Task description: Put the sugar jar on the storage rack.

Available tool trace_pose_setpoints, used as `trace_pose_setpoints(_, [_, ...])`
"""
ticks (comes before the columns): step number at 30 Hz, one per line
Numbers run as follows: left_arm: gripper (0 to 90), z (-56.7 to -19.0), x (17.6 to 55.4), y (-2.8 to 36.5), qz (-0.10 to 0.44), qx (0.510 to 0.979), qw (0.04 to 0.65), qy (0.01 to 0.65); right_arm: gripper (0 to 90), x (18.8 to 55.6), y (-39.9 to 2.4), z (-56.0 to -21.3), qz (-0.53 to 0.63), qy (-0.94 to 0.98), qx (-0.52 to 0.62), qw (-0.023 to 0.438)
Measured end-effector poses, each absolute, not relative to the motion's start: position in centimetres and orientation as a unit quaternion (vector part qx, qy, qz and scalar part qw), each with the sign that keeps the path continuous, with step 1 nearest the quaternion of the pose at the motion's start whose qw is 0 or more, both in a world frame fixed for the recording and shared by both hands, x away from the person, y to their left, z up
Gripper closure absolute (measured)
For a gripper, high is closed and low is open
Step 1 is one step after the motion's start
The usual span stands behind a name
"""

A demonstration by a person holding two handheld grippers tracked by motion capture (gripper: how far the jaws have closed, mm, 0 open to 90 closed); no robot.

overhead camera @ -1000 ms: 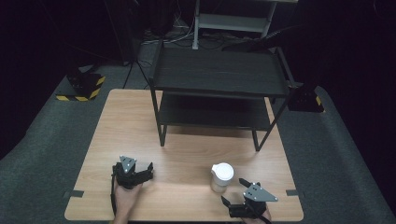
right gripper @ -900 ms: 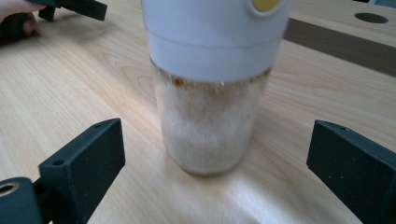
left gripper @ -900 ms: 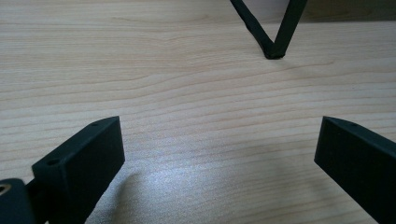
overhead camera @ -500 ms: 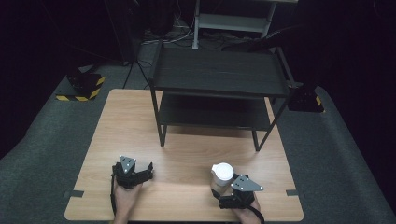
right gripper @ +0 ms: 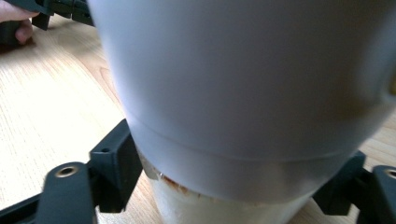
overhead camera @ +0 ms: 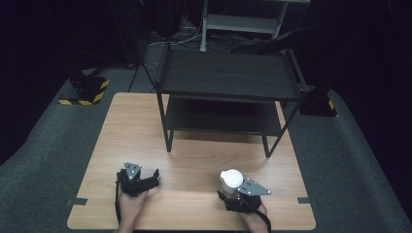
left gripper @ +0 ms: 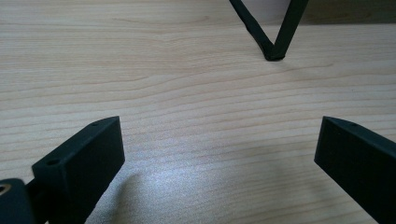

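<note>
A white lidded cup [overhead camera: 231, 177] stands on the wooden table [overhead camera: 194, 145] near its front right. My right gripper [overhead camera: 227, 188] is open around the cup, one jaw at each side of its base; in the right gripper view the cup [right gripper: 243, 93] looms large between them, and I cannot tell whether the jaws [right gripper: 233, 179] press it. Near the front left, my left gripper [overhead camera: 153, 176] rests low over the table. Its jaws are spread wide with bare wood between them [left gripper: 219, 154].
A black two-level shelf rack [overhead camera: 228, 75] stands on the far half of the table; one of its legs [left gripper: 273, 46] is ahead of the left gripper. The left hand and its gripper [right gripper: 60, 9] appear beyond the cup. A yellow-and-black block [overhead camera: 87, 90] sits on the floor, left.
My right gripper has moved forward and left from the table's front edge until its jaws sit around the white cup. The left gripper has stayed put.
</note>
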State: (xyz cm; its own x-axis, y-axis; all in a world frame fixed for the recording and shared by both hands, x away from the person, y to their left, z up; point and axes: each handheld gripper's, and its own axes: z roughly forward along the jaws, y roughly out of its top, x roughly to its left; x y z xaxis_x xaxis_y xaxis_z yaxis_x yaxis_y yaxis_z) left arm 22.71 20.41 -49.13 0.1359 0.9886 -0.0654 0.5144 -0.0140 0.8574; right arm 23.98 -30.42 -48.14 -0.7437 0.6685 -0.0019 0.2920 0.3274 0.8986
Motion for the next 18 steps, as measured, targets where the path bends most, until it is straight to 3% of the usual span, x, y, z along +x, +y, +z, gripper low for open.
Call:
trace_pose_setpoints(4, [1.8,-49.14,22.69,20.47,0.303,0.644,0.392,0.583,29.6,23.81,-30.39,-48.21,0.494,0.791,0.304,0.196])
trace_pose_setpoints(18, [1.8,-49.14,22.68,20.49,0.303,0.643,0.393,0.583,30.0,23.97,-30.73,-48.46,0.502,0.788,0.299,0.193])
